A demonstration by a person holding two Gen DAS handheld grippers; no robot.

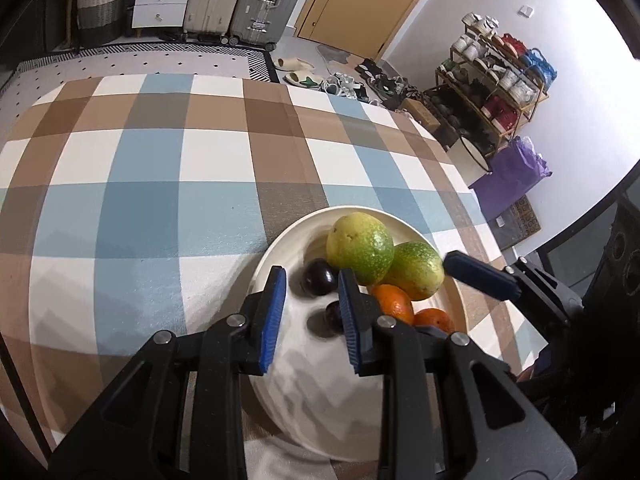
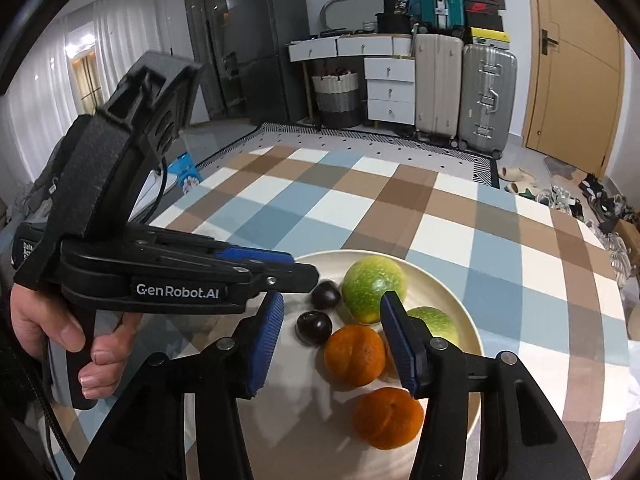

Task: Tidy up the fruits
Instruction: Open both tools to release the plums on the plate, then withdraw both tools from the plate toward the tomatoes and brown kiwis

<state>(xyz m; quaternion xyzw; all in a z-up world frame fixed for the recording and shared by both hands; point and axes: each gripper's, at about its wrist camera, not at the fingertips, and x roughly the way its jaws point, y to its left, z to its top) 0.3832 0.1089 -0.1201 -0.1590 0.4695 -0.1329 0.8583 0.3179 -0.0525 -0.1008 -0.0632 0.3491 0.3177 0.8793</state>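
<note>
A cream plate (image 1: 276, 248) (image 2: 460, 308) on the checked tablecloth holds two green-yellow fruits (image 2: 374, 288) (image 2: 434, 322), two oranges (image 2: 354, 354) (image 2: 388, 416) and two dark plums (image 2: 325, 295) (image 2: 314, 327). My left gripper (image 1: 313, 272) hovers over the plate's near-left part above the plums (image 1: 318, 280). Its jaws are drawn in to a narrow gap and hold nothing. My right gripper (image 2: 332, 300) stands open above the plate. The nearer-centre orange lies below and between its fingers, and the left pad is clear of it. One right fingertip (image 1: 480, 276) sits beside a green fruit (image 1: 418, 270).
The checked tablecloth (image 1: 160, 184) stretches far and left of the plate. A hand (image 2: 96, 344) grips the left tool's handle. Suitcases (image 2: 486, 96), white drawers (image 2: 390, 88) and a basket stand beyond the table. A shoe rack (image 1: 492, 92) stands off the right edge.
</note>
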